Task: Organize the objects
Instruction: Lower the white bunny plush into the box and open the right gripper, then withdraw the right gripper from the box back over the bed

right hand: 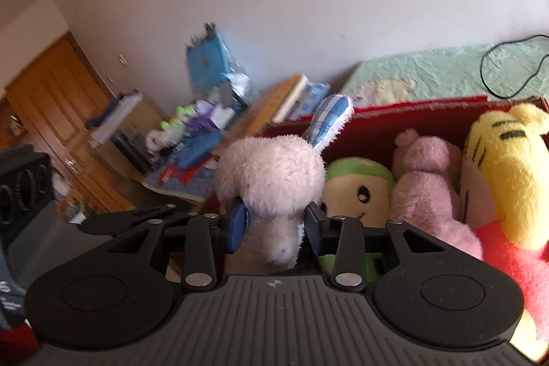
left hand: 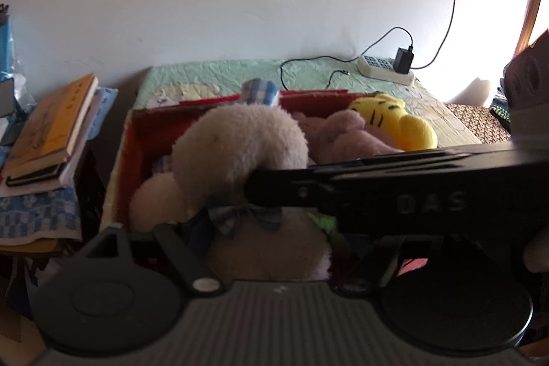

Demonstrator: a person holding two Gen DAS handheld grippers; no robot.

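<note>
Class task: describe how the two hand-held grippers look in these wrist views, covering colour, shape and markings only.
Both have a grey ribbed body flanked by round black discs, with black link arms joined by silver rivets. The right hand-held gripper has black fingers, one with a blue pad. In the left view, a black bar of the right one is embossed "DAS". The left hand-held gripper's own fingertips are hidden. No cables or sleeves are clearly visible.

In the left wrist view the right gripper (left hand: 394,191) crosses the frame and hides the green toy (left hand: 322,222) almost wholly, and the lower part of the pink toy (left hand: 346,139). The left gripper's own fingertips are not to be made out. The rabbit (left hand: 236,146) covers much of the red box (left hand: 151,132) floor. In the right wrist view the clutter (right hand: 192,132) by the wall is blurred, perhaps bags and boxes. The yellow toy (right hand: 507,174) is cut off by the right edge, as is the cable (right hand: 494,71).
</note>
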